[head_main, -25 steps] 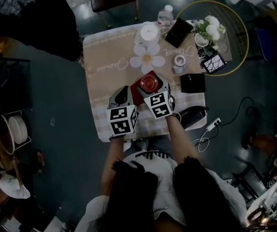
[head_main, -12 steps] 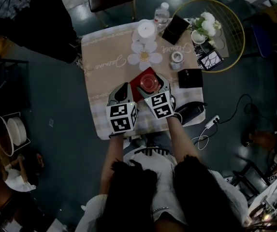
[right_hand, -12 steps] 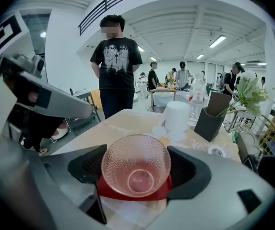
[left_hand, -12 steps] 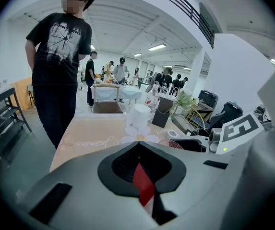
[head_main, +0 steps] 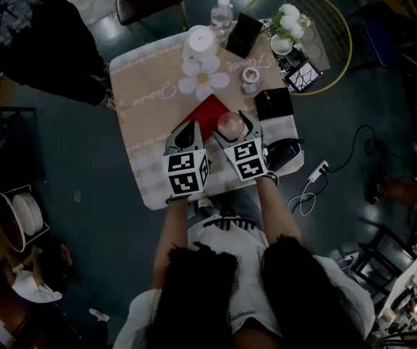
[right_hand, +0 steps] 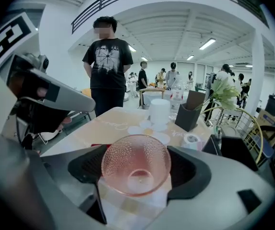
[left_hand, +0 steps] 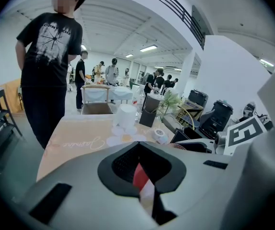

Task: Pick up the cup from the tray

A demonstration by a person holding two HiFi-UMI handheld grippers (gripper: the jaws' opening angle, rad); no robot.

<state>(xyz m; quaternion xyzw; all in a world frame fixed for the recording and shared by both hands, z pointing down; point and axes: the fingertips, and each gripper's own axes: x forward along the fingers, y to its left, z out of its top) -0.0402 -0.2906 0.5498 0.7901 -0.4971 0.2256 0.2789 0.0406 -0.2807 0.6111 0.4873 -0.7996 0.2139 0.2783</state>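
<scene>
A clear pinkish dimpled cup (right_hand: 136, 164) sits upright between the jaws of my right gripper (right_hand: 136, 153), which is shut on it. In the head view the cup (head_main: 230, 125) hangs at the right edge of the red tray (head_main: 207, 113), with the right gripper (head_main: 232, 131) behind it. My left gripper (head_main: 187, 134) is at the tray's near left edge. Its jaws (left_hand: 138, 166) stand almost together, with a thin sliver of the red tray (left_hand: 140, 175) between them.
On the beige cloth table (head_main: 146, 86) behind the tray lie a flower-shaped mat (head_main: 202, 75), a white cylinder (head_main: 201, 41), a tape roll (head_main: 249, 75), a water bottle (head_main: 223, 11) and black boxes (head_main: 273, 102). A gold wire round table (head_main: 341, 53) with flowers stands right. A person (left_hand: 48, 56) stands far left.
The right gripper has lifted the cup off the tray's middle and carried it right and nearer. The left gripper has stayed at the tray's edge.
</scene>
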